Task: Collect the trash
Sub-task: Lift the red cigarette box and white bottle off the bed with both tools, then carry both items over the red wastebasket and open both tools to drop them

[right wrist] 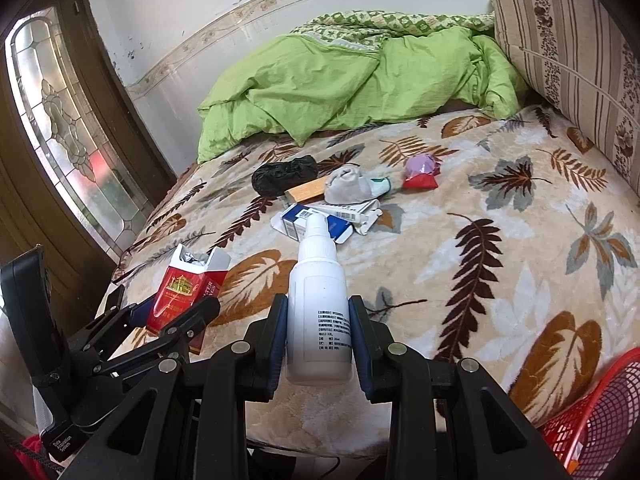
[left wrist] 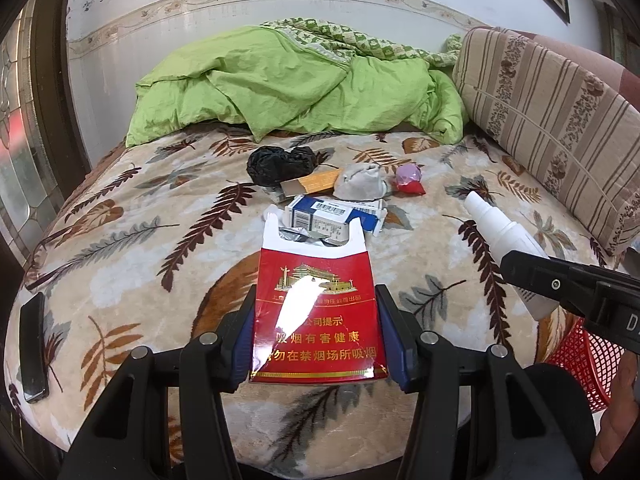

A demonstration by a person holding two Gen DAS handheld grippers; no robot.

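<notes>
while both loads hang: carry them to the red basket (right wrist: 600, 420) at five o'clock.
left gripper (left wrist: 316, 340): clamped on red cigarette pack (left wrist: 316, 304), keep it level.
right gripper (right wrist: 319, 340): squeezing white bottle (right wrist: 318, 308), release over basket.

A red cigarette pack (left wrist: 318, 320) with gold artwork and white lettering. A plain white spray bottle (right wrist: 319, 312) with a small block of dark print. A beige blanket (left wrist: 160, 240) patterned with brown, grey and rust leaves. A far, lime-green quilt (left wrist: 280, 84). At right, a tan striped floral cushion (left wrist: 552, 120) and a red mesh basket (right wrist: 592, 420).
</notes>
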